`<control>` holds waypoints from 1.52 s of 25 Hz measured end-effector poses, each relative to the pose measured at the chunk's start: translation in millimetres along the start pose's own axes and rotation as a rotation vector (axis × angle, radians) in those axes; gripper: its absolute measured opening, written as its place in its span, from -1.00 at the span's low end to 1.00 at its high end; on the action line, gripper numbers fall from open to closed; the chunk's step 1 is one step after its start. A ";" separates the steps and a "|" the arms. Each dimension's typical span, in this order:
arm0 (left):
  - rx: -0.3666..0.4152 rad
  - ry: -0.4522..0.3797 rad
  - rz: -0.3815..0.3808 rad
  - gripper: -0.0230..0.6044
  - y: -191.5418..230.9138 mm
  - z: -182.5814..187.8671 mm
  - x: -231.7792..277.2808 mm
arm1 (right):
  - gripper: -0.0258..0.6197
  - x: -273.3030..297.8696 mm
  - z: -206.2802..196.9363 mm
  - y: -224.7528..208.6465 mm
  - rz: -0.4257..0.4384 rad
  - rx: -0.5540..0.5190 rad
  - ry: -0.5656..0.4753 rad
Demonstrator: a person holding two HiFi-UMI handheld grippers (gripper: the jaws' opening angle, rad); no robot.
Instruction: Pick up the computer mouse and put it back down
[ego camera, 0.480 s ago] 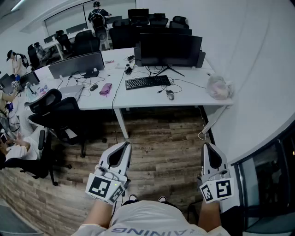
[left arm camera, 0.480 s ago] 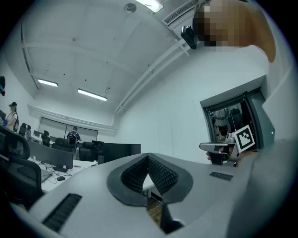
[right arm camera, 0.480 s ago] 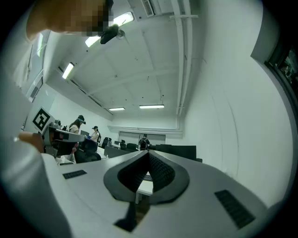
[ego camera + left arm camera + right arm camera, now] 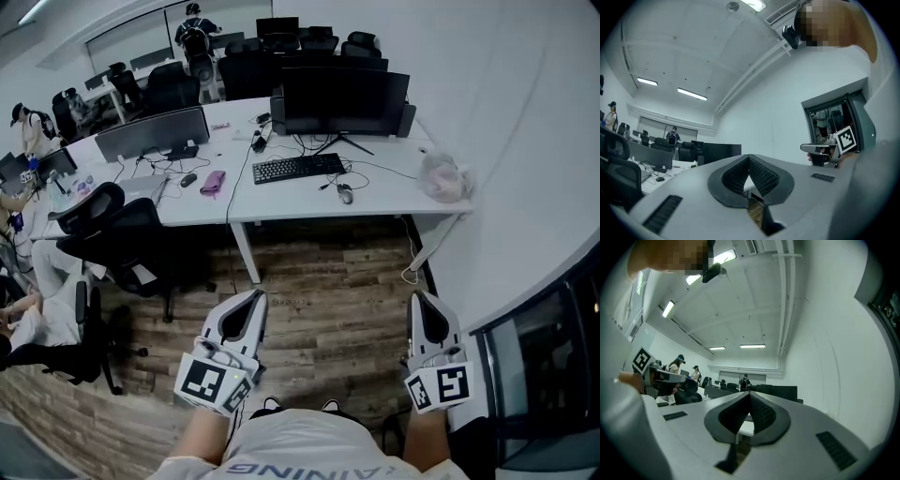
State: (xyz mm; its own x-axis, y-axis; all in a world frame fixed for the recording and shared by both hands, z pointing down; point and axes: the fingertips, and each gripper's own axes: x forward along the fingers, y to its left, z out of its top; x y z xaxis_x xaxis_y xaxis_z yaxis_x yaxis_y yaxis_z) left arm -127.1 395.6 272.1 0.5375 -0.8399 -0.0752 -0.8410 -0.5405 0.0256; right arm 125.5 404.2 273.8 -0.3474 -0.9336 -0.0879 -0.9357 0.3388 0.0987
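Computer mouse [image 4: 346,193] lies on the far white tabletop [image 4: 394,199], just right of the keyboard [image 4: 300,168], well apart from both tools. Left tool [image 4: 254,298] and right tool [image 4: 421,300] are fully closed, empty, near the body. Risk: arriving with closed jaws would shove the mouse; its cable may snag.

Office was evenly bright, lit by ceiling strip lights [image 4: 692,94] overhead. Heavy fisheye bend & dark corners showed in both gripper views. Soft shadow lay under desk [image 4: 281,202]. Left gripper [image 4: 749,159], v. close, looked soft.
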 end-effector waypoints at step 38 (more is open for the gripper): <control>-0.048 0.018 -0.022 -0.90 132.4 -31.1 43.6 | -0.85 136.3 -43.6 52.6 0.014 0.011 0.050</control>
State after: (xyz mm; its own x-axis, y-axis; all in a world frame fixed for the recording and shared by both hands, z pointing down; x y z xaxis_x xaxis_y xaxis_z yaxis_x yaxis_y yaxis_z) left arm -213.1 285.9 303.2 0.5572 -0.8283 -0.0587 -0.8253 -0.5602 0.0716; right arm 31.7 289.7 310.2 -0.3575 -0.9332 -0.0367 -0.9313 0.3532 0.0888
